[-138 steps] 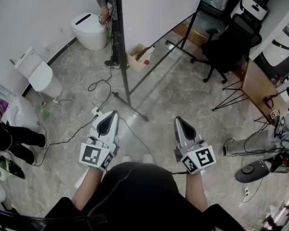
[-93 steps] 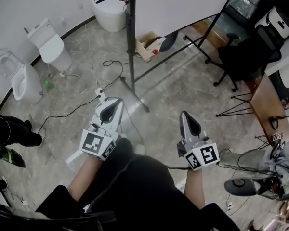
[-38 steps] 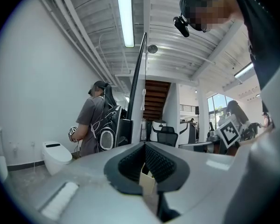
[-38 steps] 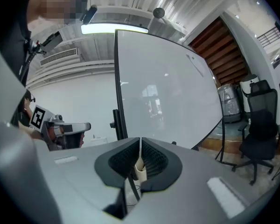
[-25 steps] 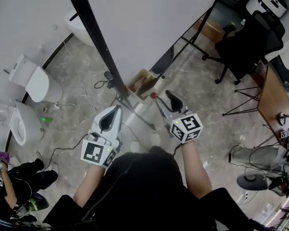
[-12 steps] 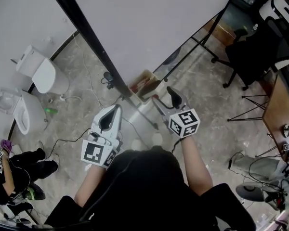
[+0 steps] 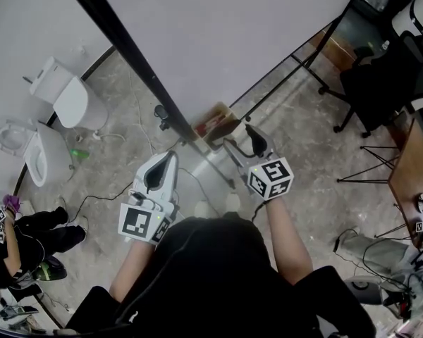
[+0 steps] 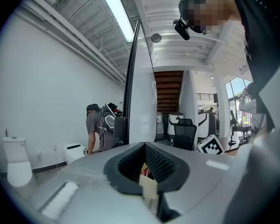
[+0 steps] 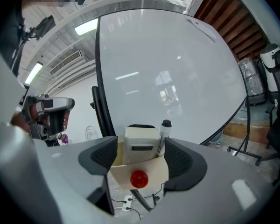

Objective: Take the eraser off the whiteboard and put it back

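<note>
Both grippers had moved in since the earliest frame. Back then they hung over open floor (image 7: 307, 143) well short of the board; now they sat at its lower corner.

- **Left gripper** (image 7: 169, 159): nearest, lower left of centre in the head view. Its fingers (image 8: 161, 164) were closed on nothing. It looked parked back and out of the way, since this reads as a one-gripper pick.
- **Right gripper** (image 9: 141, 158): a little further on. Its fingers (image 9: 181, 158) had just been opening and stood at full spread with nothing held. That was probably to clear the eraser's width before closing.
- **Eraser** (image 9: 141, 146): framed between those pads at the centre of the right gripper view, with neither pad pressing on it. It stood upright in a cardboard box (image 9: 121, 174) hung at the bottom edge of the whiteboard (image 9: 172, 69), with its top proud of the rim, which left a face to grab.
- **Marker** (image 9: 164, 129): leaned against the eraser's right side. I judged the approach had to stay centred or the right pad would catch it.
- **Frame post** (image 7: 127, 55): ran just left of the box.
- **Beyond**: toilets (image 7: 70, 97) at far left and an office chair (image 7: 381, 83) at upper right.
</note>
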`<action>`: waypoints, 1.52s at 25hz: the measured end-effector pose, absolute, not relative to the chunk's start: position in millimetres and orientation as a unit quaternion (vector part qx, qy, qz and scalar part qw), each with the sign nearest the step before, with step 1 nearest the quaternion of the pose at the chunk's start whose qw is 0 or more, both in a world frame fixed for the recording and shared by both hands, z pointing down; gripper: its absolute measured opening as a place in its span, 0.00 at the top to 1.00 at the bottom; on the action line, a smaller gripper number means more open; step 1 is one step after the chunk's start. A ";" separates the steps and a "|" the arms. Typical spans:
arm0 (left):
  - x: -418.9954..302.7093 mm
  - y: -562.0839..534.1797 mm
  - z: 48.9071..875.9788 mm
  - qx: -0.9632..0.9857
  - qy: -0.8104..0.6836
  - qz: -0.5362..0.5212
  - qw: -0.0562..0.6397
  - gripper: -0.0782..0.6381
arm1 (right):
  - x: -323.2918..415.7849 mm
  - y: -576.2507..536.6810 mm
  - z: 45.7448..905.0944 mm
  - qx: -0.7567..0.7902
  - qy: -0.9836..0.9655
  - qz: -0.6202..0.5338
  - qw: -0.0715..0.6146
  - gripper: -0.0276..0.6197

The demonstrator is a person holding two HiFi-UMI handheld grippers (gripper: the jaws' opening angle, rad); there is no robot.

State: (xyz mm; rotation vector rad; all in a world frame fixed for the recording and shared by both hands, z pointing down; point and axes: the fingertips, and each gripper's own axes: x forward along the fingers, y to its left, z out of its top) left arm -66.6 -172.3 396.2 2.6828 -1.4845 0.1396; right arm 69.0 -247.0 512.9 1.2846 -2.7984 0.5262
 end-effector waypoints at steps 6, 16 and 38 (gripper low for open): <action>-69.1 -174.3 397.2 0.870 -0.490 0.049 0.038 0.88 | 63.3 -247.8 510.1 0.400 -0.902 0.165 0.007 0.46; -75.8 -174.8 398.6 0.867 -0.495 0.049 0.038 0.88 | 60.2 -253.3 509.7 0.401 -0.903 0.155 0.007 0.46; -80.6 -167.0 394.1 0.870 -0.490 0.037 0.035 0.88 | 59.0 -240.7 484.2 0.410 -0.904 0.117 -0.003 0.56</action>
